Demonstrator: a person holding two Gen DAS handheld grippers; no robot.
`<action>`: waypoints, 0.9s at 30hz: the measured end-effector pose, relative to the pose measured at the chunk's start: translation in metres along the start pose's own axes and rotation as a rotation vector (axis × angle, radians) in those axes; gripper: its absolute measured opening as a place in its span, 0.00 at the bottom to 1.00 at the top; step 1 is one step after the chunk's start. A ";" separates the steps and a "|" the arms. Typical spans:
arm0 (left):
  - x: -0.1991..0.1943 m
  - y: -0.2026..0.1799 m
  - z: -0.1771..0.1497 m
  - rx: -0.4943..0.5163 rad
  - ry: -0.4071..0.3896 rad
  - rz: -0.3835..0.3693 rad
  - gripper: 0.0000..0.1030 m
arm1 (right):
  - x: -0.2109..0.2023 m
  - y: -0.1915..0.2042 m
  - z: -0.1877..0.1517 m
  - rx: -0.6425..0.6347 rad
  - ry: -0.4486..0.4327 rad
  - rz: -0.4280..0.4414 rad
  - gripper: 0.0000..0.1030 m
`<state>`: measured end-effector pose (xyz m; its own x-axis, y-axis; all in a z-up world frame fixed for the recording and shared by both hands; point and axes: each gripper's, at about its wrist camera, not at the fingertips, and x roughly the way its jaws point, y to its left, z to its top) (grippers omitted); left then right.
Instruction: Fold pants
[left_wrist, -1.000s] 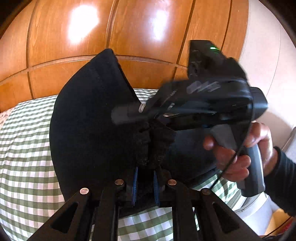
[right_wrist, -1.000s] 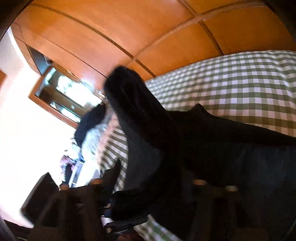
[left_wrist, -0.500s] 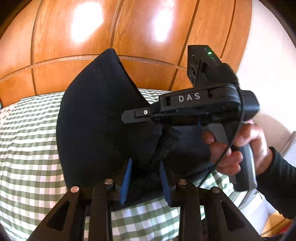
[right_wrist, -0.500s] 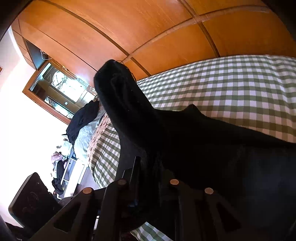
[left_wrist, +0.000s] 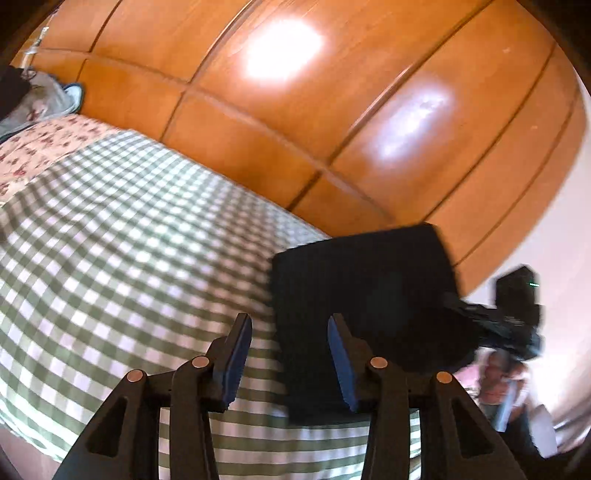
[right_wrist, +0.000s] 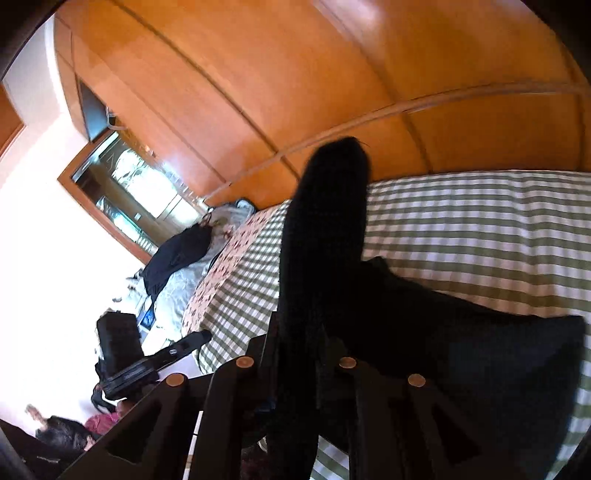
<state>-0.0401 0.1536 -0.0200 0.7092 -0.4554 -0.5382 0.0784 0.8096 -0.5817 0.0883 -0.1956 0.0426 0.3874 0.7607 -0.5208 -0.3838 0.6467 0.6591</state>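
Observation:
The black pants (left_wrist: 365, 295) lie in a folded block on the green checked bed cover (left_wrist: 129, 240), to the right in the left wrist view. My left gripper (left_wrist: 290, 354) is open and empty, its blue pads (left_wrist: 236, 354) spread just in front of the pants' near edge. In the right wrist view my right gripper (right_wrist: 295, 354) is shut on a fold of the pants (right_wrist: 325, 236), which stands up from the jaws; the rest of the pants spreads to the right over the bed. The right gripper also shows at the right edge of the left wrist view (left_wrist: 509, 317).
A wooden panelled wall (left_wrist: 295, 92) runs behind the bed. A floral sheet (left_wrist: 40, 144) and a pile of clothes (right_wrist: 177, 254) lie at the bed's far end. The left gripper's body (right_wrist: 136, 358) shows low at the left of the right wrist view. A window frame (right_wrist: 122, 192) is on the left wall.
My left gripper has opened, let go of the pants and swung left and back. The right gripper stays shut on the cloth and has moved away to the right.

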 end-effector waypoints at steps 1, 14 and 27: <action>0.007 -0.001 0.000 0.006 0.011 0.007 0.41 | -0.005 -0.003 -0.001 0.010 -0.008 -0.007 0.13; 0.082 -0.064 -0.009 0.136 0.173 -0.132 0.41 | -0.075 -0.091 -0.043 0.207 -0.055 -0.167 0.13; 0.126 -0.112 -0.062 0.313 0.332 -0.103 0.43 | -0.091 -0.165 -0.083 0.431 -0.110 -0.215 0.21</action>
<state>-0.0024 -0.0171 -0.0603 0.4280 -0.5915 -0.6834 0.3805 0.8038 -0.4574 0.0471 -0.3667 -0.0634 0.5147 0.5875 -0.6245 0.0871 0.6887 0.7198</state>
